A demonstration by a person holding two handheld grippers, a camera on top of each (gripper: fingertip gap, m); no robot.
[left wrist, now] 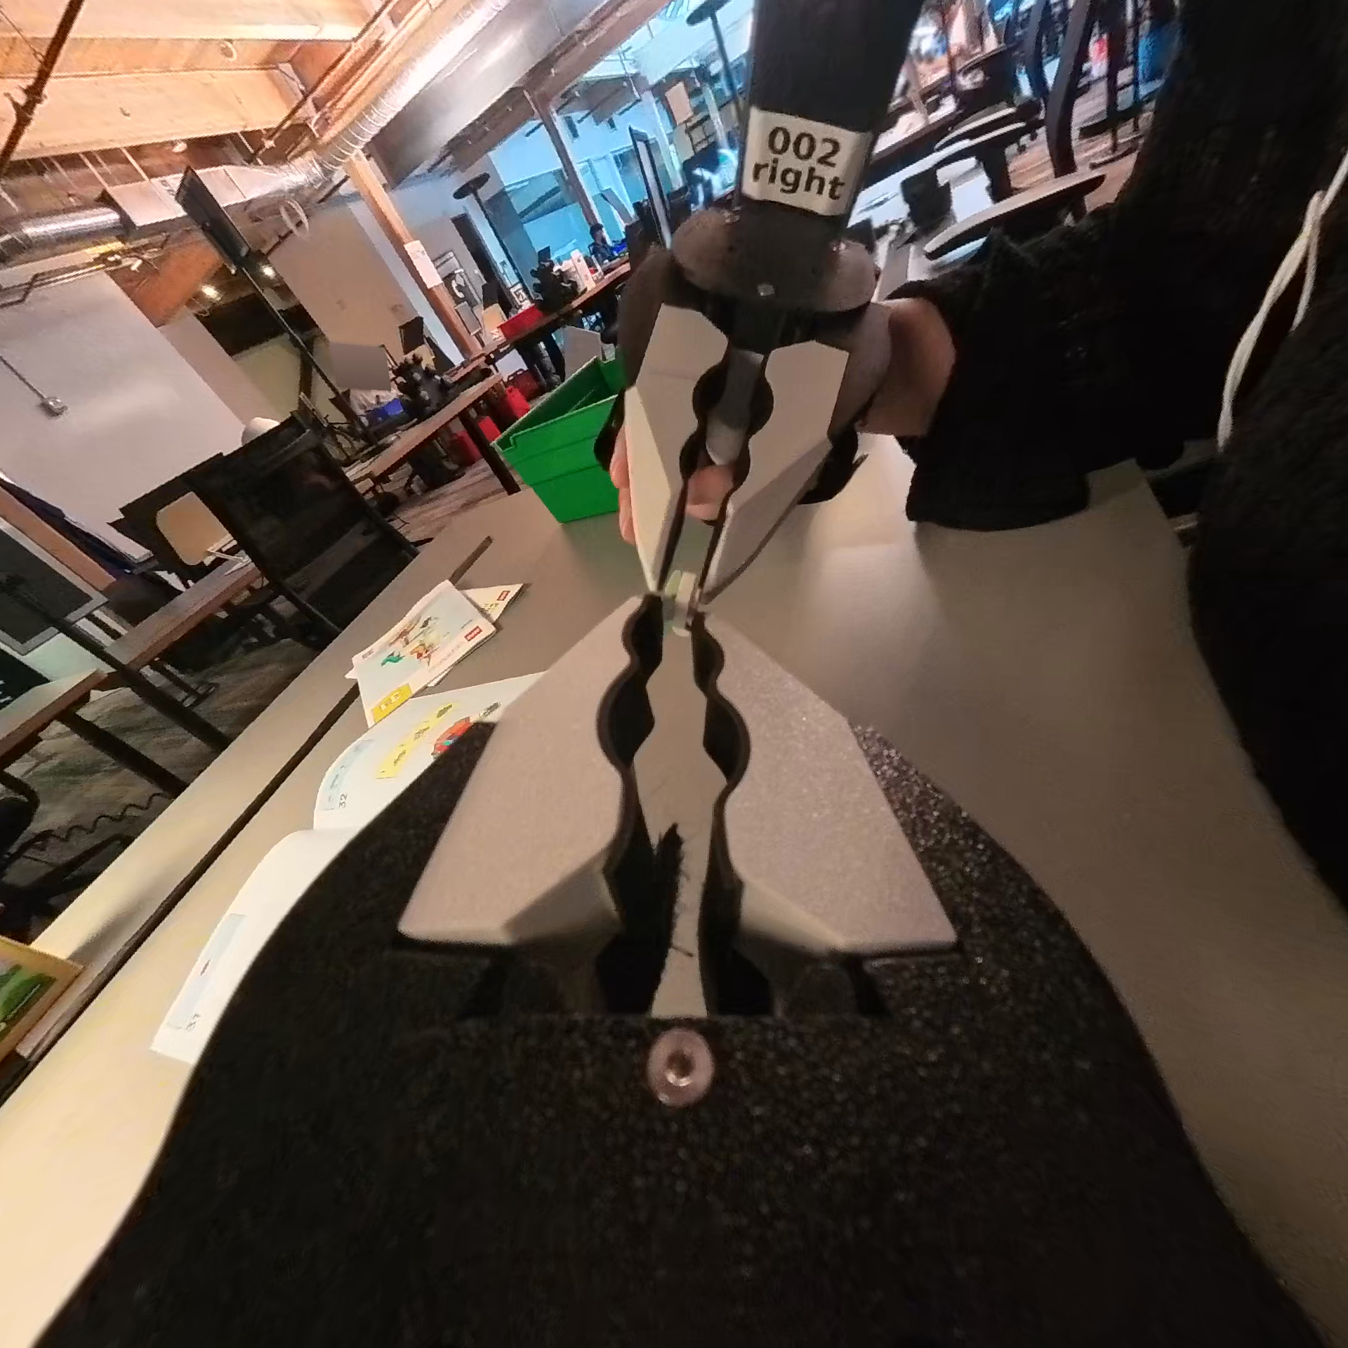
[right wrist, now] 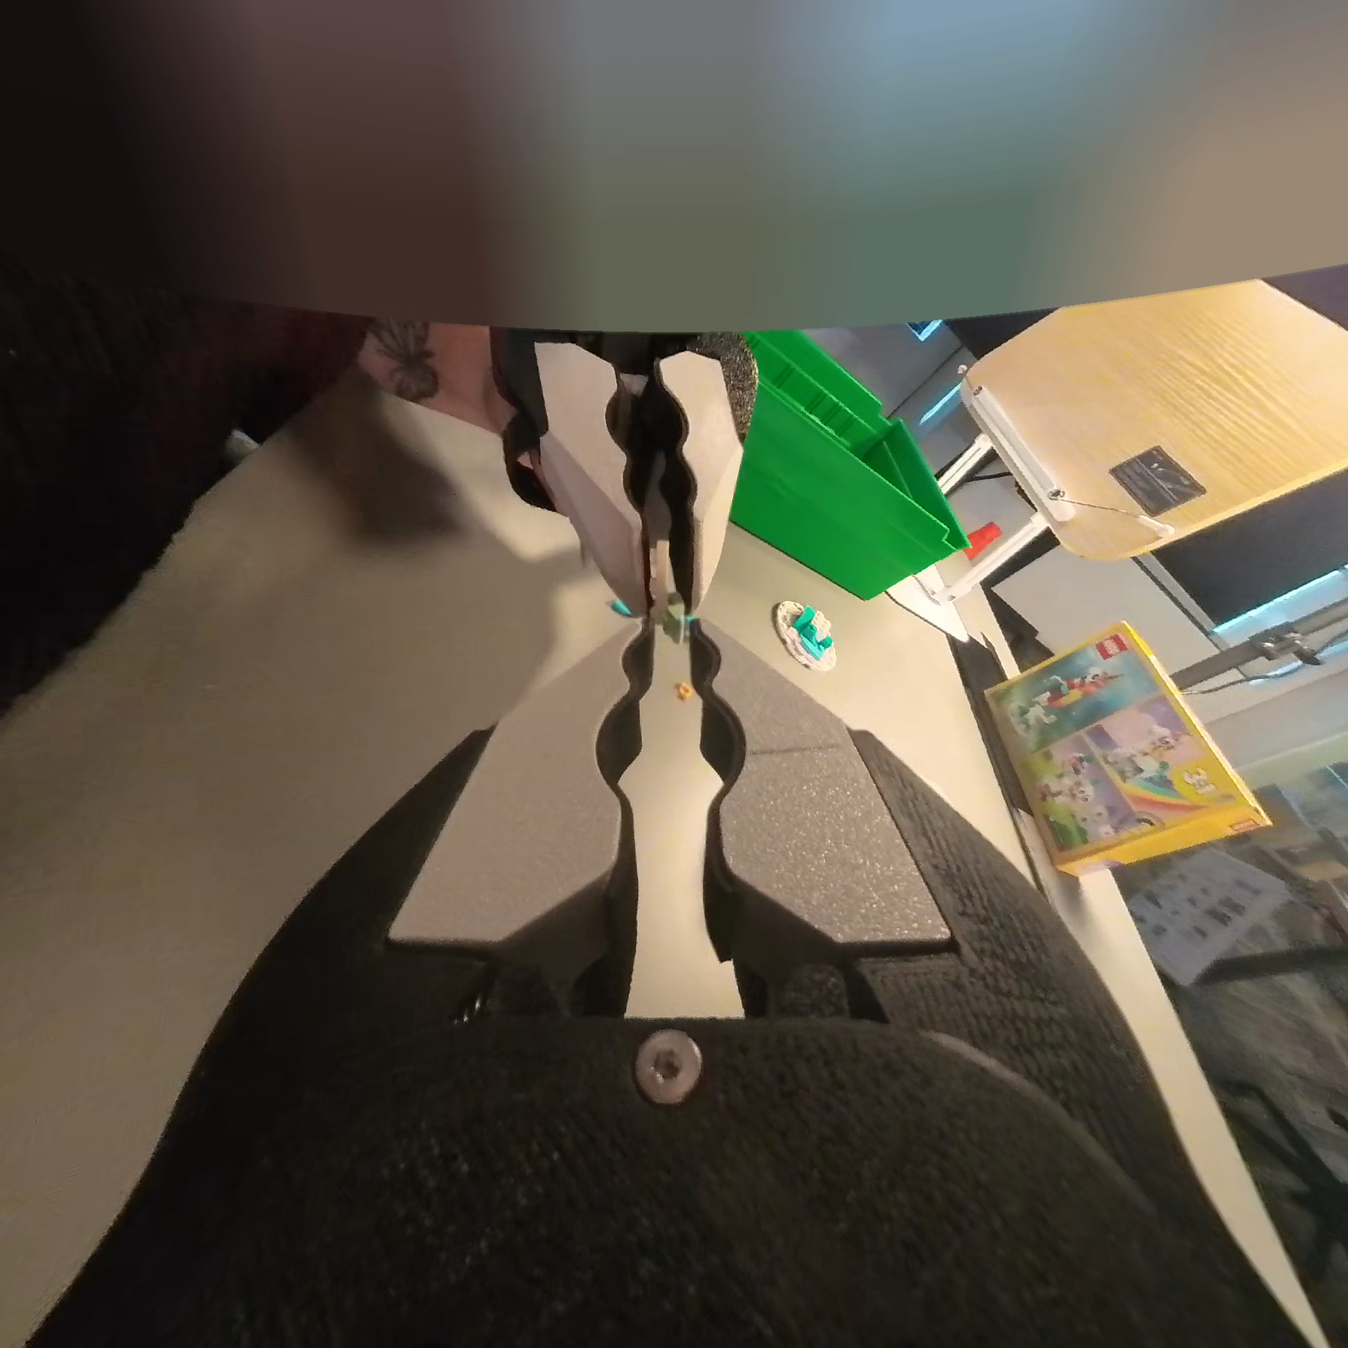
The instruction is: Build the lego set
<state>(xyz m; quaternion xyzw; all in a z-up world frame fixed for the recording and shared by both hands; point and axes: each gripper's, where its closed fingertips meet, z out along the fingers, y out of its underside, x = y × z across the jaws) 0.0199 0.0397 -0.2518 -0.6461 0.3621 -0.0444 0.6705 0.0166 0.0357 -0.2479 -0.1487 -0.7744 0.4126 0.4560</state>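
Observation:
A small pale green and teal lego piece (left wrist: pixel 680 616) is held in the air above the grey table (left wrist: pixel 948 656), pinched from two sides. My left gripper (left wrist: pixel 672 611) reaches up from below and is shut on it. My right gripper (left wrist: pixel 677 586) comes down from above, tip to tip, and is also shut on it. In the right wrist view the piece (right wrist: pixel 675 620) sits between my right gripper (right wrist: pixel 669 629) and the left gripper (right wrist: pixel 667 604). I cannot tell if it is one piece or two. A white round plate with teal bricks (right wrist: pixel 806 633) lies on the table.
A tiny orange piece (right wrist: pixel 683 691) lies on the table under the grippers. A green bin (right wrist: pixel 824 496) stands at the back, also seen in the left wrist view (left wrist: pixel 562 452). Instruction booklets (left wrist: pixel 430 642) lie to the left. A yellow lego box (right wrist: pixel 1116 744) stands at the table's right edge. Left and right tips are no more than a few centimetres apart.

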